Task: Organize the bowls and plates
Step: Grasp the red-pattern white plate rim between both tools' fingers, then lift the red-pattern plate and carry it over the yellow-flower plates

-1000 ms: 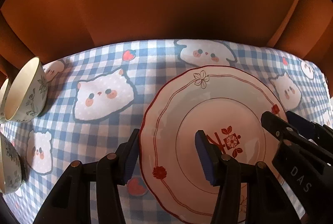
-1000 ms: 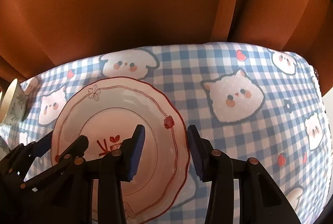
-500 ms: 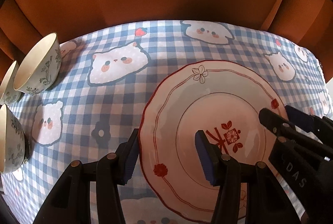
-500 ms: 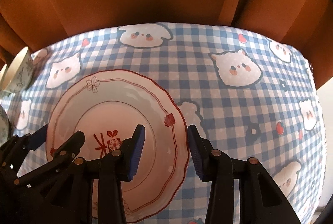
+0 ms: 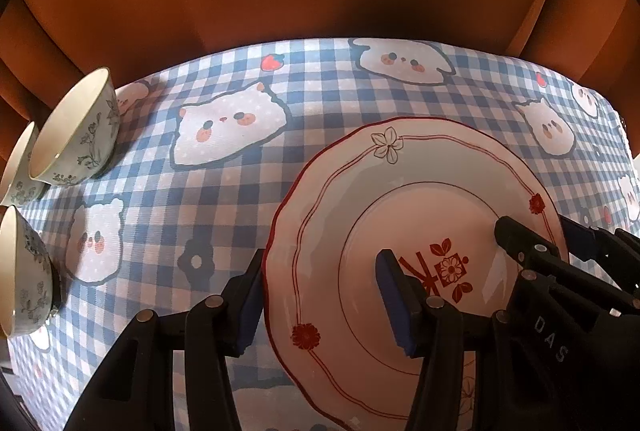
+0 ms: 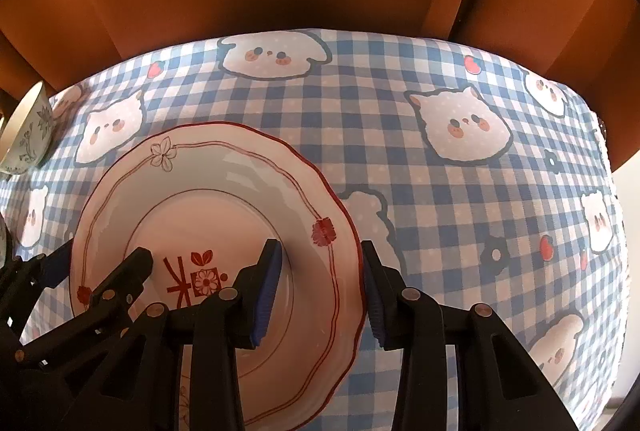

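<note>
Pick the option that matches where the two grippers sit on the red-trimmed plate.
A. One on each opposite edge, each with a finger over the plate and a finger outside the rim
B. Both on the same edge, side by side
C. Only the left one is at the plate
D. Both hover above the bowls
A: the left gripper straddles one edge of the plate, and the right gripper straddles the opposite edge.

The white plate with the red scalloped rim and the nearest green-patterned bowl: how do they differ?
The white plate with the red scalloped rim is wide and shallow; the green-patterned bowl is small and deep. The plate is straddled by both grippers; the bowl stands apart at the left. The plate's decoration is red, the bowl's dark green. Both are glazed and empty.
</note>
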